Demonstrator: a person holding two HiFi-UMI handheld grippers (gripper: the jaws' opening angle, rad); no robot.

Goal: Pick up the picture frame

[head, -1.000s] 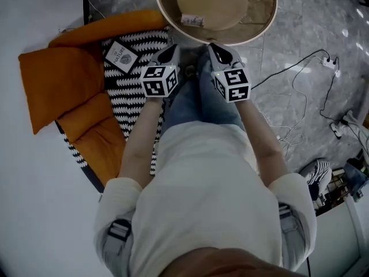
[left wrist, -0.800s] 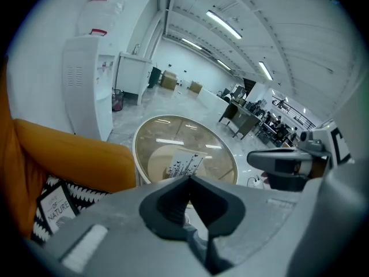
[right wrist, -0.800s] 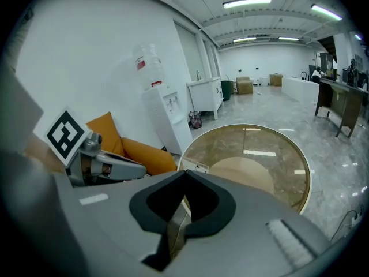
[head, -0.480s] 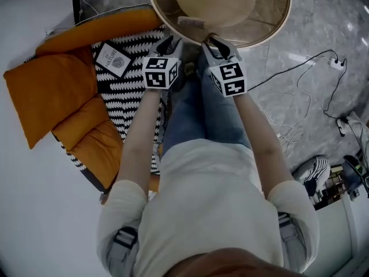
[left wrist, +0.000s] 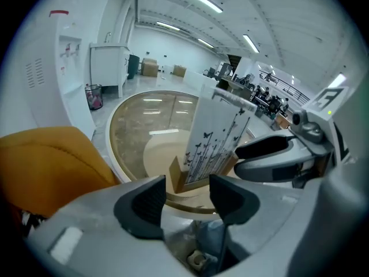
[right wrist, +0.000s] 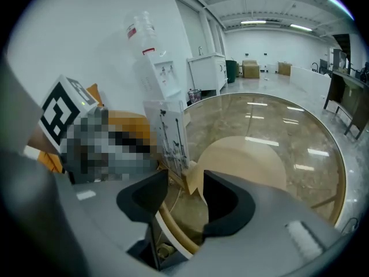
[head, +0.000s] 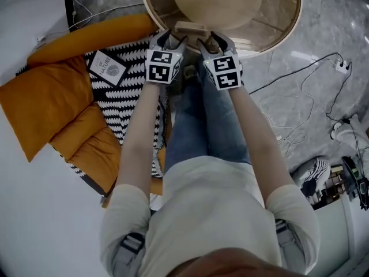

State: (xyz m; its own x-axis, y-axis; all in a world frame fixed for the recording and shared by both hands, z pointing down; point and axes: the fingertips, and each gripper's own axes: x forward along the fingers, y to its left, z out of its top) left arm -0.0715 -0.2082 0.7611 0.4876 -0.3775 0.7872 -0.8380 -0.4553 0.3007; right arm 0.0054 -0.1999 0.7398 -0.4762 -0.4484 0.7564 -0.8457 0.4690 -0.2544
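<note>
The picture frame [head: 189,27], a light wooden frame with a white print of black stems and butterflies, stands upright on the near edge of the round glass table [head: 288,22]. My left gripper [head: 164,38] and right gripper [head: 213,40] hover side by side at the table's near rim, either side of the frame. In the left gripper view the frame [left wrist: 214,138] rises just beyond the left gripper [left wrist: 187,196]; its jaws are opening with nothing between them. In the right gripper view the frame [right wrist: 171,136] stands ahead of the right gripper [right wrist: 185,196], whose jaws are opening, also empty.
Orange cushions [head: 49,100] and a black-and-white patterned mat [head: 130,105] with a small card [head: 107,67] lie left of the person's legs. Cables [head: 300,91] and a power strip [head: 341,66] run over the marble floor at right. A water dispenser [right wrist: 154,62] stands by the wall.
Both grippers have moved forward and down to the table's near rim, beside the frame. Their jaws, shut a second ago, now stand apart.
</note>
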